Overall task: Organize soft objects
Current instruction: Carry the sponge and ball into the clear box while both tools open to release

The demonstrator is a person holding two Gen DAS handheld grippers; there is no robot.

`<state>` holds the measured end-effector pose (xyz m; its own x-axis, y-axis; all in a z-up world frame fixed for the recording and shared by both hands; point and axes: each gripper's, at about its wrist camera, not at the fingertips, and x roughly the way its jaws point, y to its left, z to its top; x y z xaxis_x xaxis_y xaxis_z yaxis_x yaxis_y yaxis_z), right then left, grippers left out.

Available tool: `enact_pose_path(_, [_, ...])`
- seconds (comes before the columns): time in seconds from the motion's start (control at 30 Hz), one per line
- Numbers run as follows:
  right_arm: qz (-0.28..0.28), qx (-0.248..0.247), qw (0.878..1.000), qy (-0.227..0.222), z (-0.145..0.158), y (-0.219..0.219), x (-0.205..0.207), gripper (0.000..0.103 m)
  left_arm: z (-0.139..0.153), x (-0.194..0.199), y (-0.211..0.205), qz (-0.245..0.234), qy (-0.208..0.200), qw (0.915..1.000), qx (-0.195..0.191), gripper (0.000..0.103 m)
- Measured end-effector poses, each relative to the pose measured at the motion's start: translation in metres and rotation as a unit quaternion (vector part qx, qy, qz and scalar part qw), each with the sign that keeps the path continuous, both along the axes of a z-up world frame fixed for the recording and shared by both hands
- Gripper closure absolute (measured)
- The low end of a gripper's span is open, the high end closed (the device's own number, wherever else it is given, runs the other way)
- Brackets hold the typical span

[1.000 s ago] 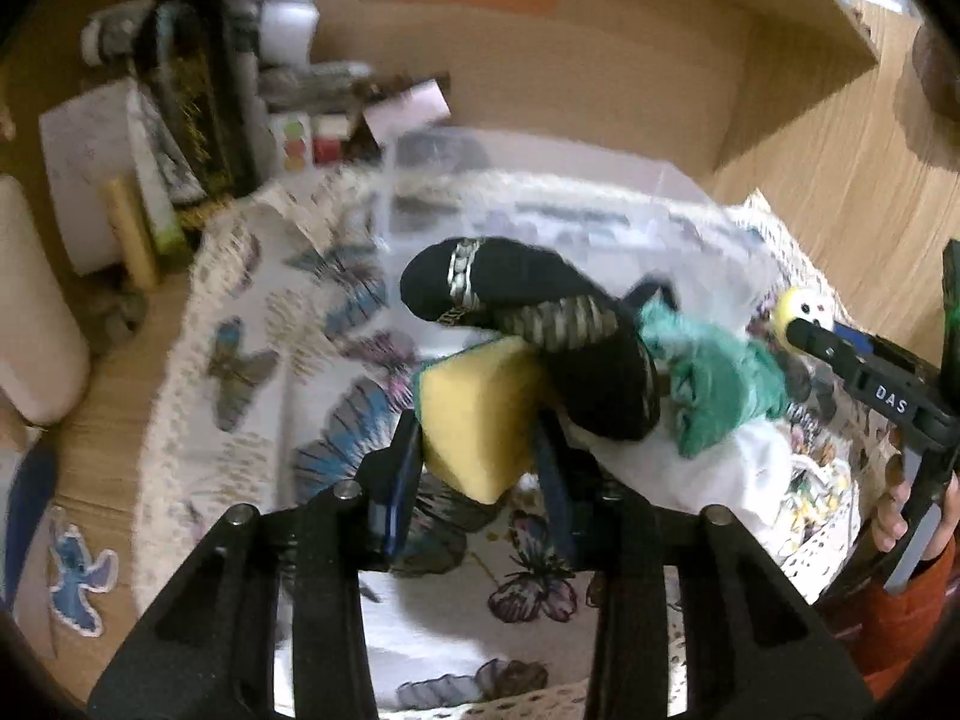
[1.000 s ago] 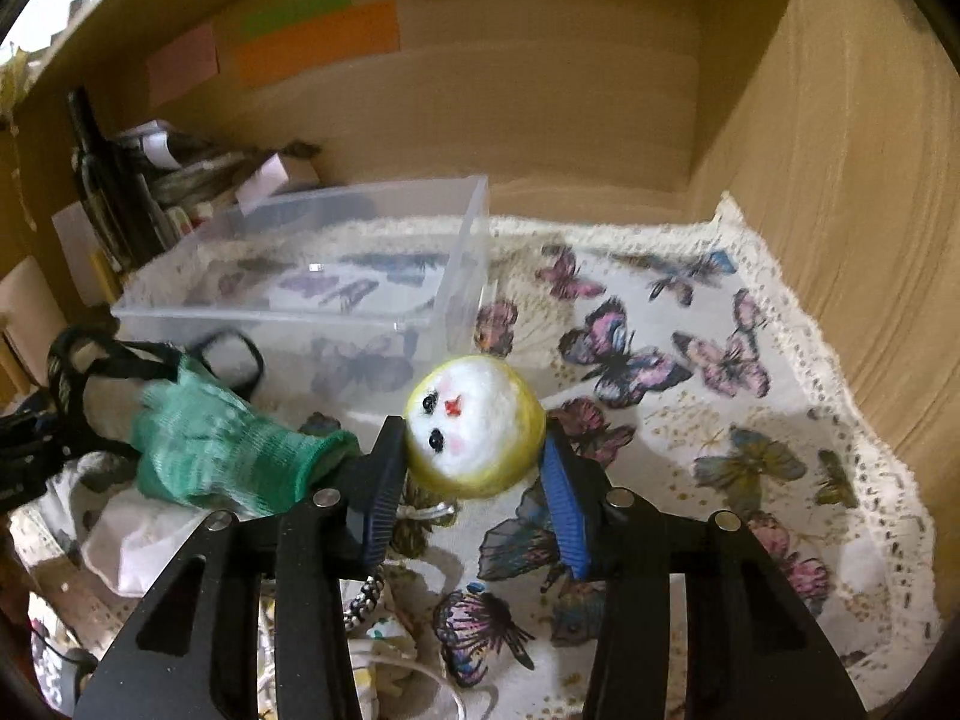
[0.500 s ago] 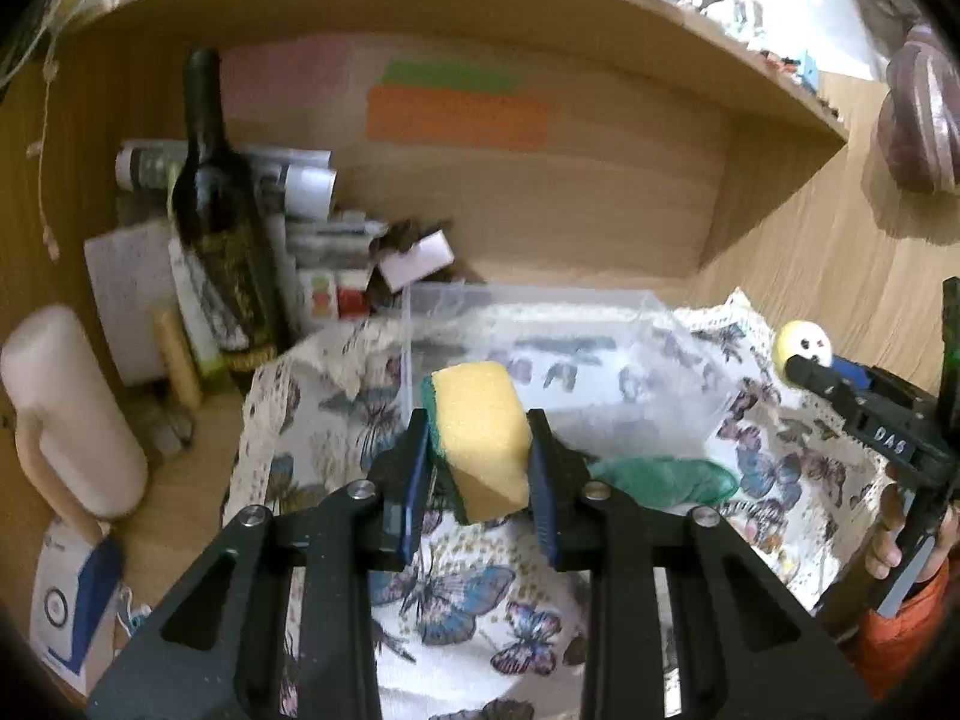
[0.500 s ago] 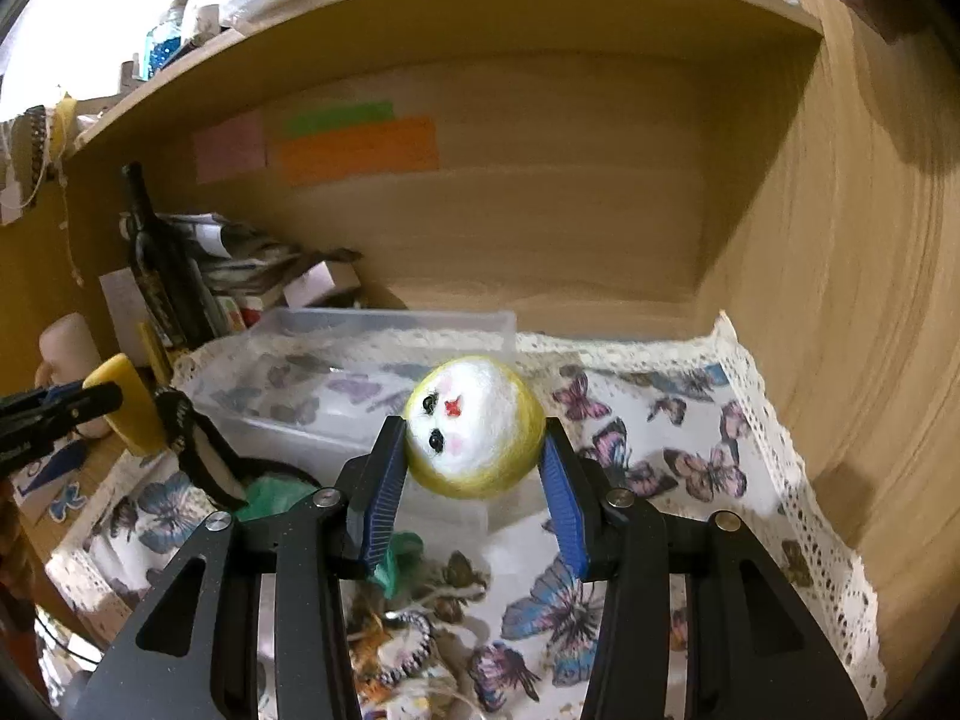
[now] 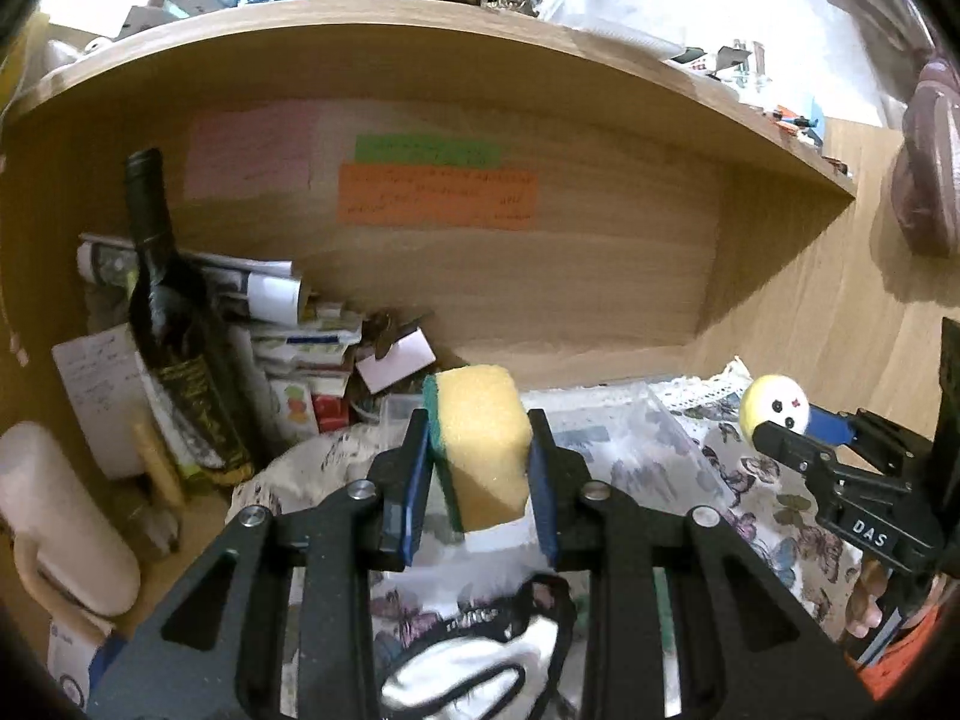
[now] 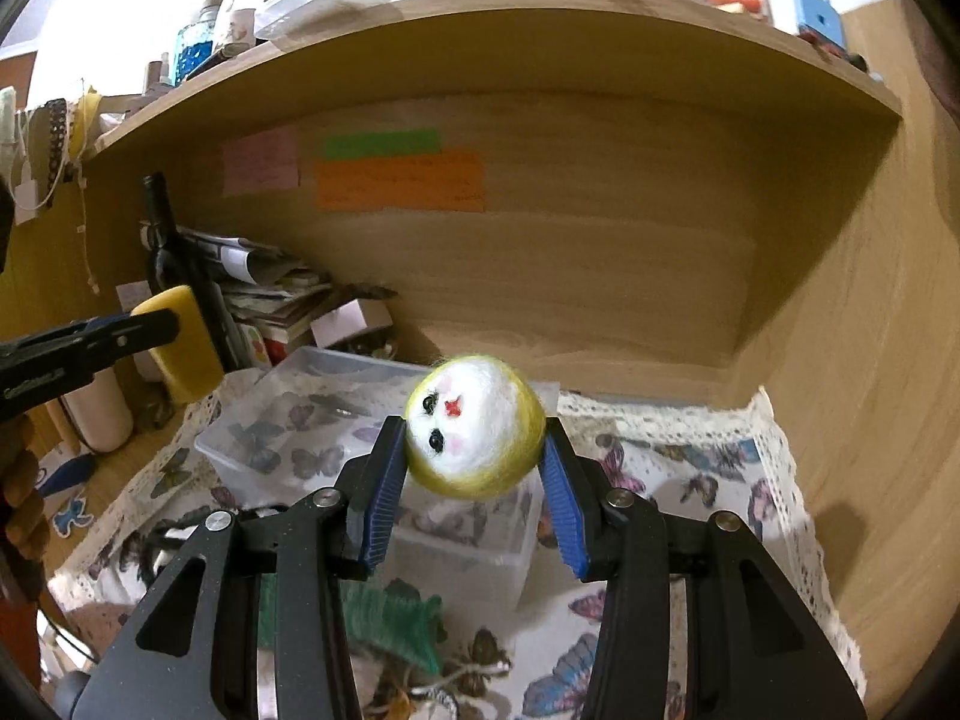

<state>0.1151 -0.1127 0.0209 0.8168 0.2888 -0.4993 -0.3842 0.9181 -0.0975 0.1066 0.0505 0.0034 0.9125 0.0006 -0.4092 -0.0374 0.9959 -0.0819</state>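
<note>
left gripper (image 5: 480, 480) raised with sponge (image 5: 483, 447), off the sock pile to mid-frame before the shelf wall | right gripper (image 6: 474, 480) lifted with felt ball (image 6: 474, 426) above clear bin (image 6: 240, 450) | green glove (image 6: 390, 618) dropped to lower frame

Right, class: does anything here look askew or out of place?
Yes. The dark bottle leans against a messy pile of papers rather than standing upright. The sponge sits tilted in the left gripper. The clear box holds nothing yet.
</note>
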Motion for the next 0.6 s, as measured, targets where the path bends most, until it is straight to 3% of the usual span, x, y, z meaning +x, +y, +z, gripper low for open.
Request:
enact_pose_path(0.23, [0.012, -0.017, 1.0, 0.015, -0.006, 0.016, 0.03, 0.062, -0.011, 0.042, -0.005, -0.006, 0.034, 0.9992, 0.022, 0.073])
enact_pose_path(0.6, [0.025, -0.057, 0.991, 0.12, -0.056, 0.036, 0.082, 0.062, -0.061, 0.1, -0.002, -0.019, 0.136, 0.99, 0.03, 0.073])
